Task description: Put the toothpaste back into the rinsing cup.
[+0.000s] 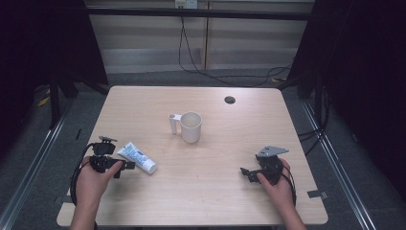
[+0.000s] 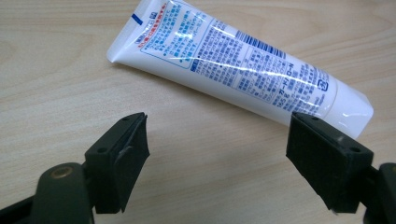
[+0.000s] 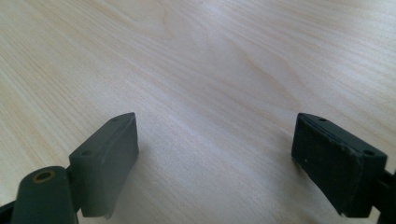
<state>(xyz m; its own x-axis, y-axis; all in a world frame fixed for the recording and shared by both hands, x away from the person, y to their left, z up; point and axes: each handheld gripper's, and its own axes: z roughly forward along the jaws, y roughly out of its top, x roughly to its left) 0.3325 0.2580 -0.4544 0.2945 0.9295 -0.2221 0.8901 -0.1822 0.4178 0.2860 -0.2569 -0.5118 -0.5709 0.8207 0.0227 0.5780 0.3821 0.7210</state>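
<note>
Two hand-held grippers wait low over a desk with a tube and a mug.

The left hand-held gripper [image 2: 217, 154], near the desk's front-left corner, has its jaws spread wide just short of the white tube [image 2: 233, 63], which lies flat there. The right hand-held gripper [image 3: 215, 161], near the front-right corner, also stands wide over bare wood. A white mug [image 1: 190, 127] stands upright mid-desk [image 1: 239, 201].
</note>
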